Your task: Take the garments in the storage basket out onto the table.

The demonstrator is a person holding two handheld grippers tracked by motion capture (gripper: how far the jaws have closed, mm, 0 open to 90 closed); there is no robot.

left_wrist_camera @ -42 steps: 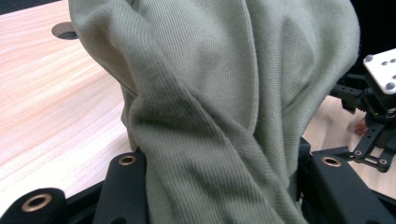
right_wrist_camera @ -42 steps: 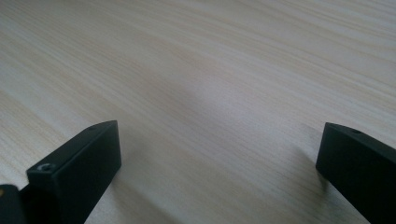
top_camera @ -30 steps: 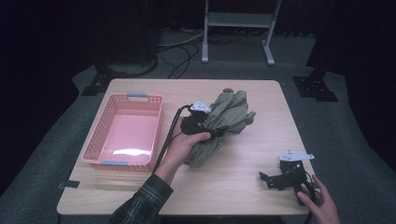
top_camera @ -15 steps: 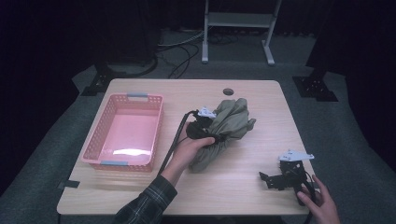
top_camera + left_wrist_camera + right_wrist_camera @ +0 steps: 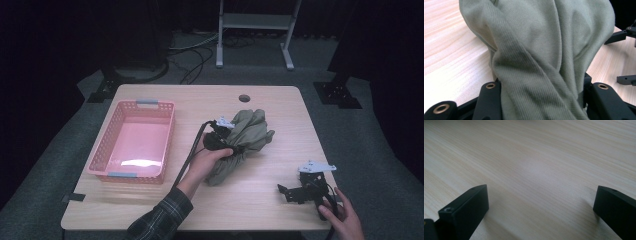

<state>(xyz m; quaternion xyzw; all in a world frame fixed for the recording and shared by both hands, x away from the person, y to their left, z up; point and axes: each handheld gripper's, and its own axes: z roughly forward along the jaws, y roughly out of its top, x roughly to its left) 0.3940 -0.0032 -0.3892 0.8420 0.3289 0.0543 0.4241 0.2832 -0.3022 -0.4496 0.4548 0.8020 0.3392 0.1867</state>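
The wooden bench (image 5: 260, 200) carries everything here. On its left side sits a pink plastic basket (image 5: 102, 167) with nothing in it. Right of the basket, near the middle of the bench, hangs a bunched olive-green ribbed garment (image 5: 245, 135), its lower folds touching the wood.

The left hand-held gripper (image 5: 219, 139) is clamped on the upper part of that garment: in the left gripper view the cloth (image 5: 536, 55) fills the gap between the two black jaws, which press on it from both sides. Compared with a second ago, the bundle sits lower and a little nearer the person, more of it resting on the bench, and the jaws have just been easing open slightly with the cloth between them. That suggests the garment is being set down or regripped rather than carried to the basket, so the transfer looks not yet begun.

The right hand-held gripper (image 5: 300, 191) rests at the bench's near right corner, its jaws wide apart over bare wood (image 5: 536, 170), holding nothing.
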